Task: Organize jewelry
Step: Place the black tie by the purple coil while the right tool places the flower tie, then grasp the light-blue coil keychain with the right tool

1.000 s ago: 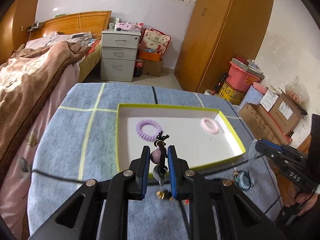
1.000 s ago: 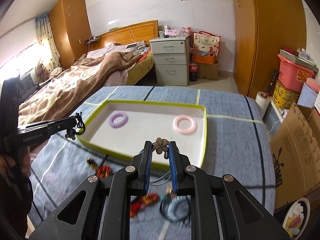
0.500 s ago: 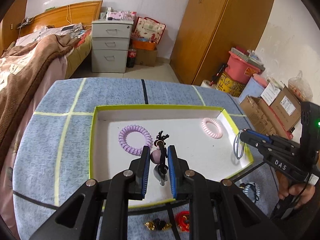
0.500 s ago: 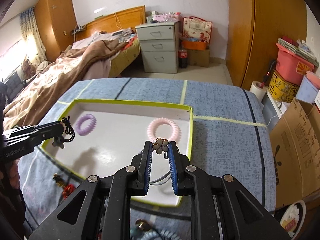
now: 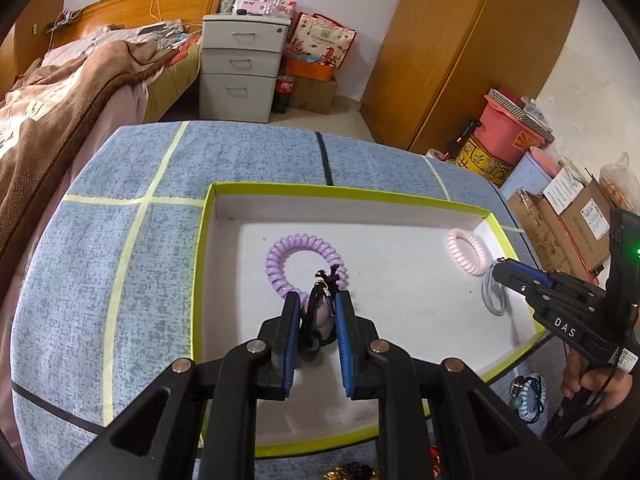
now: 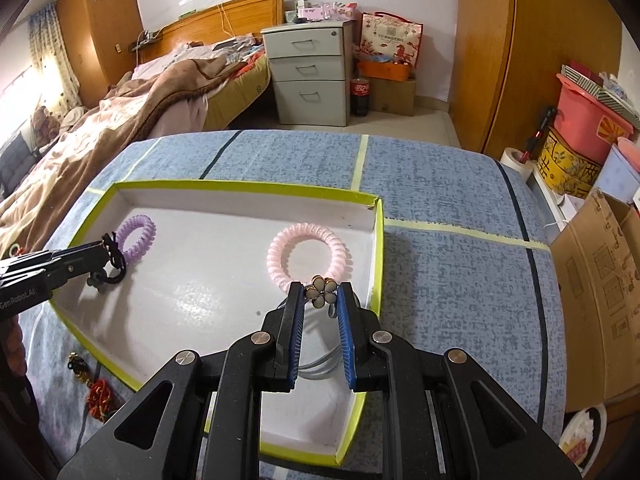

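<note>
Both tongs loaded, both over the tray point(image 5: 460, 200). Left gripper point(image 5: 317, 312) clenched on a black-cord hair tie with a pinkish charm point(image 5: 320, 312), hanging just this side of the purple coil tie point(image 5: 304, 260) lying in the tray. Right gripper point(image 6: 319, 300) clenched on the flower hair tie point(image 6: 322, 294); its grey elastic loop dangles below the pads, just this side of the pink coil tie point(image 6: 308, 256), close to the tray's right wall.

Risks as I see them:
- Black cord could snag on the pads when I let go, so the piece drags out with the tongs.
- Dropping onto the purple coil tangles the two.
- The grey loop sits close to the tray wall; releasing there could leave it draped over the rim or outside.
- More pieces lie on the blue cloth point(image 6: 440, 200) outside the tray's near edge.
</note>
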Demonstrator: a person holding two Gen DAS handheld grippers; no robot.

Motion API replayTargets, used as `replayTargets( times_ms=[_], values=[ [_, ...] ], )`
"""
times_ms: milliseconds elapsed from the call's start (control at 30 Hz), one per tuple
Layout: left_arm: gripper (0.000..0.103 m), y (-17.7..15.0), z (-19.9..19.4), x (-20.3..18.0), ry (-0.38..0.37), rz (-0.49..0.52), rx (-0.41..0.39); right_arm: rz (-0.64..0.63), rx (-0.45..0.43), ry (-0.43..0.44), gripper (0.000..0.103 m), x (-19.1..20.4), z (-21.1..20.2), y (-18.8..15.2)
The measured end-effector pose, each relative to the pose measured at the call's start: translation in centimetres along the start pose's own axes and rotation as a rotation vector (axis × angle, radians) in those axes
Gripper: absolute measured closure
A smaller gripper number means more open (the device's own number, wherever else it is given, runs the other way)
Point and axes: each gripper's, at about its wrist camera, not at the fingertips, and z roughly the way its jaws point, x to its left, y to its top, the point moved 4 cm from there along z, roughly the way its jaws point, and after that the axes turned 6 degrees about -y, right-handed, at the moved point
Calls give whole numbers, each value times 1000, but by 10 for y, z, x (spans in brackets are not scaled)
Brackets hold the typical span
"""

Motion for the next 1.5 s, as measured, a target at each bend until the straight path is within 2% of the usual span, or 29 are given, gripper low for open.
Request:
replayTargets(
  times_ms=[400, 467, 533, 667, 733, 1033, 1333, 1500],
  values=[
    [83, -3, 1, 11, 10, -40, 9, -16, -1, -14, 85, 3, 3, 1],
    [75, -3, 0, 11, 2, -40, 8, -19, 0, -13, 85, 4, 3, 1],
    [72, -2, 0, 11, 3, -42, 6, -21, -1, -13, 84, 5, 2, 1],
    [66, -3, -3, 11, 6, -35, 2, -24, -15, 3, 70, 7, -2, 0],
    [63, -4, -5, 9, -3, -35, 3, -24, -27, 7, 67, 7, -5, 0],
    [56, -12, -28, 0, 5, -10, -42, 12, -73, 22, 67, 0, -30, -4],
    [54, -36, -66, -10, -20, 6, -104, 38, -102, 59, 67, -8, -66, -33],
    [53, -54, -75, -8, -26, -18, -102, 12, -90, 89, 67, -3, -74, -56]
  ],
)
